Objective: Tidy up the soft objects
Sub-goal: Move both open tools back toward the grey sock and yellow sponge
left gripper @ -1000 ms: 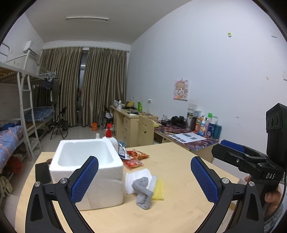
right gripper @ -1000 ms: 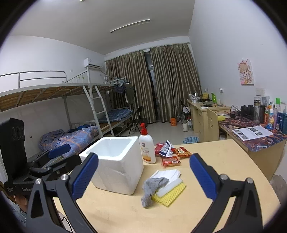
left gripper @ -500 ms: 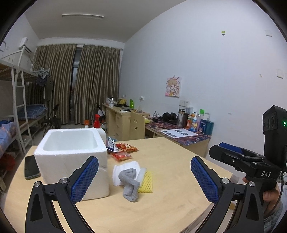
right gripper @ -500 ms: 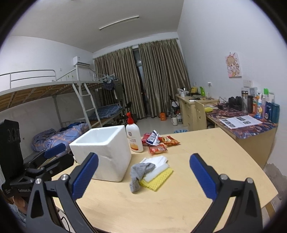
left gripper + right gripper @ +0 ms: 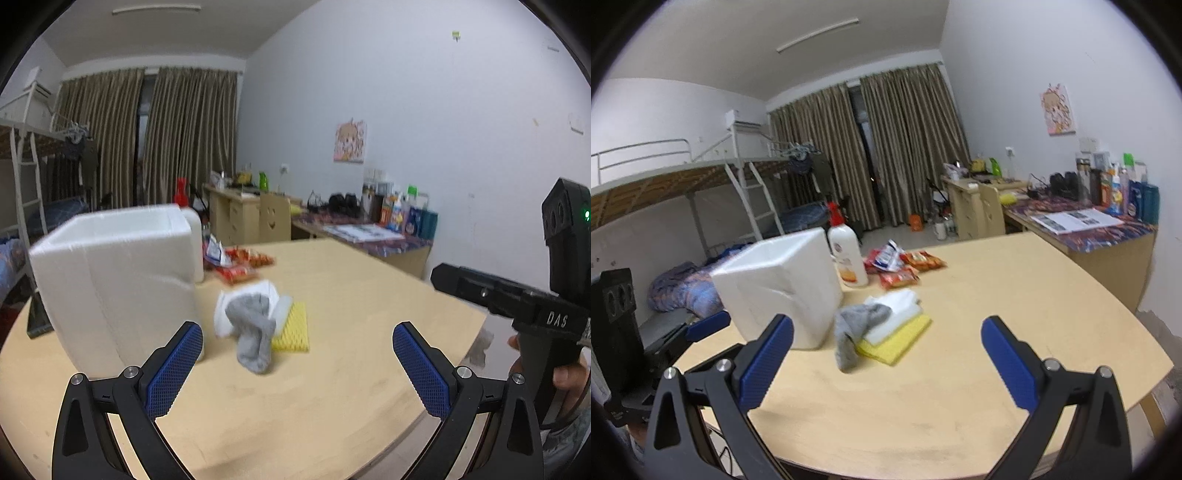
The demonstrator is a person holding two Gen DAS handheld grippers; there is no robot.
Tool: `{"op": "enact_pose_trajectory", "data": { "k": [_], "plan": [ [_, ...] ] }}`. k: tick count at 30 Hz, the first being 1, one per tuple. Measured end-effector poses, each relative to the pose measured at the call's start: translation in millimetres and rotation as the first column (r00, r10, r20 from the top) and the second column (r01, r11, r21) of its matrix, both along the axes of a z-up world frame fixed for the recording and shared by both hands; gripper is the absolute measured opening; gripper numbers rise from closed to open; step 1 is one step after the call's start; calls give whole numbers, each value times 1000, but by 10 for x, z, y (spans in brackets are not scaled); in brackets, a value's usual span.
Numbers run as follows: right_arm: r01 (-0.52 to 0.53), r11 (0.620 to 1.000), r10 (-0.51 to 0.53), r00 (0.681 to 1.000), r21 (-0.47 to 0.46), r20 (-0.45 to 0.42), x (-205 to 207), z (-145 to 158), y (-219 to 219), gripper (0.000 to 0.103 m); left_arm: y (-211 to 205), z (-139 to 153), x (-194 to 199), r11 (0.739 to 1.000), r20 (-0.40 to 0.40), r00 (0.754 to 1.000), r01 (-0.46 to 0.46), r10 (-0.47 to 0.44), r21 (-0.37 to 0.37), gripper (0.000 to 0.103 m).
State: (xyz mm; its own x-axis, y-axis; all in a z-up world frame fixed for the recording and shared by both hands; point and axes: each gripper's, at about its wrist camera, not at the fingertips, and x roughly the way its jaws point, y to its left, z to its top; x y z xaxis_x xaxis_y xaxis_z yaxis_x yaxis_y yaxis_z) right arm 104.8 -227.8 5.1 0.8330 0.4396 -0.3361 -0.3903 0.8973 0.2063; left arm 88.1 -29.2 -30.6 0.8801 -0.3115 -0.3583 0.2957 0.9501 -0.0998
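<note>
A grey sock [image 5: 253, 334] [image 5: 855, 326] lies crumpled on a white cloth [image 5: 255, 295] [image 5: 899, 301] and a yellow sponge cloth [image 5: 293, 328] [image 5: 897, 339] in the middle of the wooden table [image 5: 332, 369] [image 5: 997, 295]. A white foam box [image 5: 118, 277] [image 5: 779, 284] stands just left of the pile. My left gripper [image 5: 297, 363] is open, held above the near table edge short of the sock. My right gripper [image 5: 886, 360] is open too, nothing between its fingers. The right gripper's body [image 5: 517, 299] shows at the right of the left wrist view.
A white pump bottle [image 5: 847, 254] stands behind the box, with red snack packets [image 5: 905, 267] [image 5: 240, 264] beside it. A dark phone [image 5: 37, 314] lies left of the box. Desks with bottles line the right wall; a bunk bed stands at the left.
Both grippers have dropped lower and moved closer to the pile, so the box and sock appear larger. Both stay open. The objects on the table have not moved.
</note>
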Motion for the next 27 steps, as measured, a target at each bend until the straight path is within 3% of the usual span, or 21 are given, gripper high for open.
{"op": "enact_pose_trajectory", "data": {
  "k": [16,27],
  "plan": [
    [1,1000,-5,992,-29,-124,258,-341,50,103,-37,-399,391,1000,-162,987,15,-17,-19,103],
    [-10,999,5,990,-40,-144,545,-303,31,103,-95,-433,770,1000,-197,980,1,-4,-12,102]
  ]
}}
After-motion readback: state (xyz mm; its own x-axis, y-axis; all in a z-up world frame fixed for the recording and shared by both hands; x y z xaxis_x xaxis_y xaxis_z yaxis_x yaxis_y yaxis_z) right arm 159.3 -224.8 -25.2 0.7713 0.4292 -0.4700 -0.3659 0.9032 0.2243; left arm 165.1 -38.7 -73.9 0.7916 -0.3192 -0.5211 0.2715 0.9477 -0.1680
